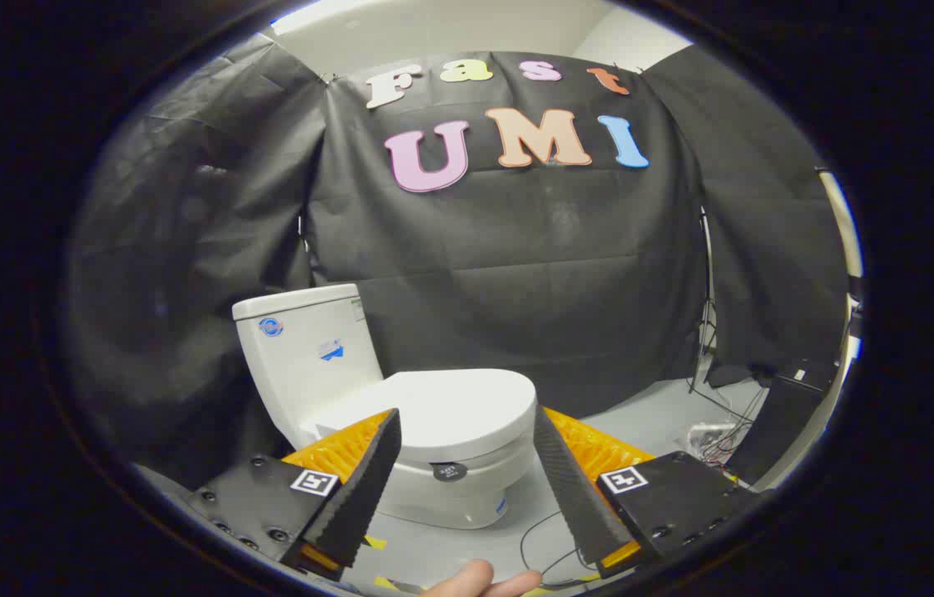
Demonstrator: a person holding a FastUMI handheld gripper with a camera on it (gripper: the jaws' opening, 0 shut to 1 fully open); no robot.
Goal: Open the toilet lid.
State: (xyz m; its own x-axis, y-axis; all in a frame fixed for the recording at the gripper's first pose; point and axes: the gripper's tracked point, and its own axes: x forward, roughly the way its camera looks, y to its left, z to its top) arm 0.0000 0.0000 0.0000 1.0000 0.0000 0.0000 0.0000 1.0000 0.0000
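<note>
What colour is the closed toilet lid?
White, plain; the closed toilet lid shows best in the gripper view.

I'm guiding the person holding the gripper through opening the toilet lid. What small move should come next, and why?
Probably ease the gripper forward and slightly down toward the front edge of the toilet lid. The lid lies closed, flat on the bowl, beyond the fingers. The fingers are spread open with nothing between them, not touching the lid, so they must close the gap before lifting.

Blue stickers on the toilet tank [309,348] are unreadable; square coded markers sit on the tool [467,431].
</note>
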